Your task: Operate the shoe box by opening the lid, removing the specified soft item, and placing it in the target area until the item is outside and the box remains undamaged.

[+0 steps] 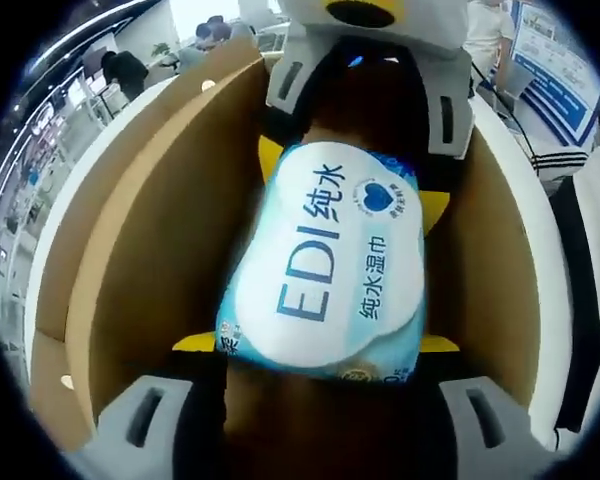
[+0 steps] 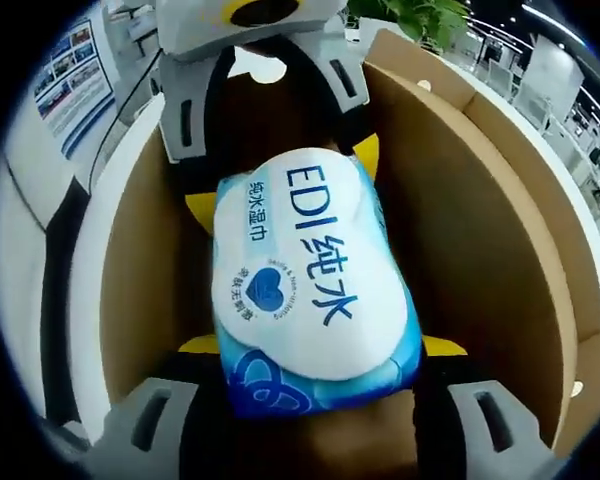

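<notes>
The scene is viewed from opposite ends. From the left gripper view, the open cardboard shoe box (image 1: 130,250) is looked into at very close range, along the wet wipes pack (image 1: 325,270). From the right gripper view, the same box (image 2: 480,230) and pack (image 2: 305,285) are faced from the other end, equally close. The opposing gripper is seen at the top of each view.
</notes>
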The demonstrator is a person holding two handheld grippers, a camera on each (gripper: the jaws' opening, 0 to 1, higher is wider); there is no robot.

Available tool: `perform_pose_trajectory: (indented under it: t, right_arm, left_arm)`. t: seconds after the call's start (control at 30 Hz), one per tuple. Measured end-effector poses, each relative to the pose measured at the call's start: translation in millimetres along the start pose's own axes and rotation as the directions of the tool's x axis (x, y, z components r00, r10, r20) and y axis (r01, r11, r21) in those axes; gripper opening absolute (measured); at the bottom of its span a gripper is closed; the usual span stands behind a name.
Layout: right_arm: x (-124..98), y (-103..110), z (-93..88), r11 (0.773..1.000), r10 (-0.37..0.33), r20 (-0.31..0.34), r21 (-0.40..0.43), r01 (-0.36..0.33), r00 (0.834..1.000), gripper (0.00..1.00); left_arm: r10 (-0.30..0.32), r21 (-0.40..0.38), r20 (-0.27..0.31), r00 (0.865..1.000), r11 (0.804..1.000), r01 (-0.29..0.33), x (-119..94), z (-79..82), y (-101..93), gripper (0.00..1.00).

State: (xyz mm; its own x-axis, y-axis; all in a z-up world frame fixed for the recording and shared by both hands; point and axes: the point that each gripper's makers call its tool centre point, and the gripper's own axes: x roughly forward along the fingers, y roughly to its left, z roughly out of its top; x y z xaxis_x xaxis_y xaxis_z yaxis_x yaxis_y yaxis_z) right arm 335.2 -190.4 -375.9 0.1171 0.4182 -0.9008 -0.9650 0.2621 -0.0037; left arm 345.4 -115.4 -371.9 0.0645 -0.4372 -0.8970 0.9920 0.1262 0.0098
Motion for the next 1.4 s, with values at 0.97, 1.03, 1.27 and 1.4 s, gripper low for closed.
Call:
perform_pose_trajectory:
  t: [0.97, 1.03, 1.27, 1.4]
  right_arm:
    - [-17, 0, 5.9, 0.999, -0.019, -0.03, -0.03, 0.018, 0.999, 0.65]
    - [-25, -2, 9.3, 0.999, -0.026, -0.019, -0.032, 0.026, 0.999, 0.65]
    - [-49, -3, 14.6, 0.999, -0.034, -0.037, -0.042, 0.032, 0.999, 0.65]
    - [-63, -2, 18.1, 0.998, -0.047, -0.028, -0.054, 0.045, 0.998, 0.65]
  left_arm:
    - [0.039, -0.005, 0.058, 0.998, 0.999, -0.039, -14, 12.0, -0.6, 0.64]
    - [0.039, 0.001, 0.069, 0.997, 0.999, -0.039, -22, 16.8, 0.9, 0.65]
    - [0.043, 0.003, 0.081, 0.996, 0.999, -0.044, -42, 35.3, -0.2, 0.65]
    - [0.065, 0.005, 0.083, 0.994, 0.998, -0.065, -54, 42.2, -1.9, 0.65]
